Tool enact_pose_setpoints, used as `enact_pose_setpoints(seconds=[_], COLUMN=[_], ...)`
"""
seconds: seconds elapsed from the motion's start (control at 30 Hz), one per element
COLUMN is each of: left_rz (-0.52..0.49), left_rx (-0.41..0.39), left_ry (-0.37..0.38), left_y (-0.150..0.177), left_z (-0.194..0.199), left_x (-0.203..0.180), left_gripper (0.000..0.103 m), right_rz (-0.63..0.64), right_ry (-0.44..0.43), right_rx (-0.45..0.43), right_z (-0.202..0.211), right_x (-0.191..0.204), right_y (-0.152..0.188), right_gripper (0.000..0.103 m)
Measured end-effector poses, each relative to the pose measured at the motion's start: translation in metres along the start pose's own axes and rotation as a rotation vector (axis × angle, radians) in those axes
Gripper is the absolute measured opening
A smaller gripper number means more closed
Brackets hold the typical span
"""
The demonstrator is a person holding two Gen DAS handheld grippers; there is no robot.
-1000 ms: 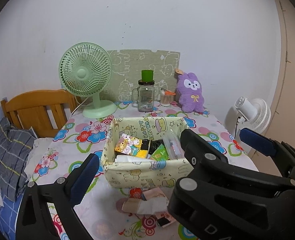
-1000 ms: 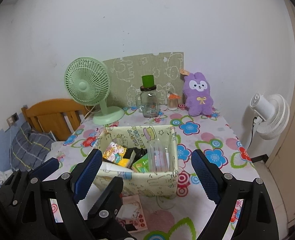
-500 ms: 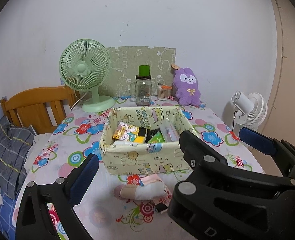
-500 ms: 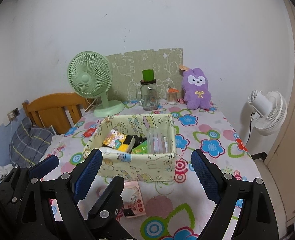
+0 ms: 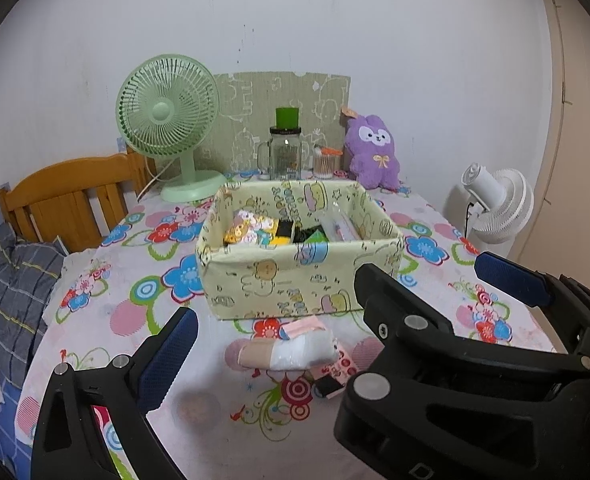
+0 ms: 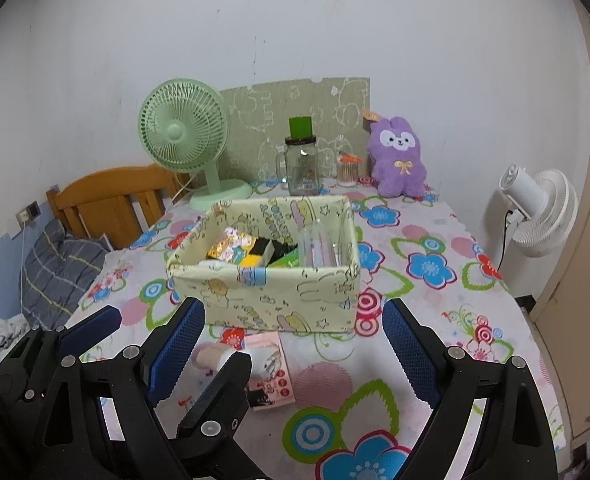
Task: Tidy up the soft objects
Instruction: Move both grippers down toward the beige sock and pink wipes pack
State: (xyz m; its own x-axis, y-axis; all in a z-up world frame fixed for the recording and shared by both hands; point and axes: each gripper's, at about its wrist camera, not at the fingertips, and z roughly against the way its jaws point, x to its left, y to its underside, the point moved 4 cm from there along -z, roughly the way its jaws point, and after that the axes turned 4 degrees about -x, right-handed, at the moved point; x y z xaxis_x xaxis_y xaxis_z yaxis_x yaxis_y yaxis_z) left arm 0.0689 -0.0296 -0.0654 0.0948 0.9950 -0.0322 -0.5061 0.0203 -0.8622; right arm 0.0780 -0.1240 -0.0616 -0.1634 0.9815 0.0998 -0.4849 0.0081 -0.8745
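Left wrist view looks down a table [image 5: 107, 320] draped in a cloth printed with bright flowers. Near its middle stands a pale yellow fabric box [image 5: 299, 272], open-topped, its walls printed with cartoon animals and curly lettering too distorted to read. Inside lie coloured packets [image 5: 255, 230] at the left and a clear pouch [image 5: 341, 226] leaning at the right.

Just in front of the box, on the cloth, lies a beige roll in clear wrap [image 5: 283, 354], with a pink card [image 5: 337, 368] partly under it. The right wrist view shows small print and red dots on the card [image 6: 273, 372], not legible.

At the far edge stand a green desk fan [image 5: 169, 120], a glass handled jar [image 5: 285, 156] with a label too small to read and a green cap, a small pot of cotton swabs [image 5: 325, 162], and a purple plush rabbit [image 5: 373, 152] with a paper tag at its ear. A white fan [image 5: 499, 204] stands off the table at the right; a wooden headboard [image 5: 67, 192] lies left.

The left gripper [image 5: 263, 344] hangs above the roll, jaws wide, nothing between them. The right gripper [image 6: 293, 356] is likewise spread wide over the card and empty; a letter D shows on its black body in the left wrist view.
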Motion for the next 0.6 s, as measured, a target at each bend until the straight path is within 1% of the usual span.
enact_pose_setpoints(seconds=[0.17,0.3,0.6], left_rz=[0.007,0.008,0.018], left_rx=[0.033,0.057,0.119], left_ry=[0.0,-0.022,-0.028], left_y=[0.011,0.017,0.03], left_z=[-0.011,-0.021,-0.044], left_x=[0.004,0.008,0.017], left_gripper=[0.102,0.102,0.102], right_rz=[-0.008,-0.005,-0.012], right_ry=[-0.005,-0.011,-0.016], right_rx=[0.025,0.055,0.118], right_z=[-0.01,-0.022,-0.044], right_x=[0.0,0.001,0.001], right_y=[0.011,0.018,0.032], right_gripper=[0.092,0.092,0.091])
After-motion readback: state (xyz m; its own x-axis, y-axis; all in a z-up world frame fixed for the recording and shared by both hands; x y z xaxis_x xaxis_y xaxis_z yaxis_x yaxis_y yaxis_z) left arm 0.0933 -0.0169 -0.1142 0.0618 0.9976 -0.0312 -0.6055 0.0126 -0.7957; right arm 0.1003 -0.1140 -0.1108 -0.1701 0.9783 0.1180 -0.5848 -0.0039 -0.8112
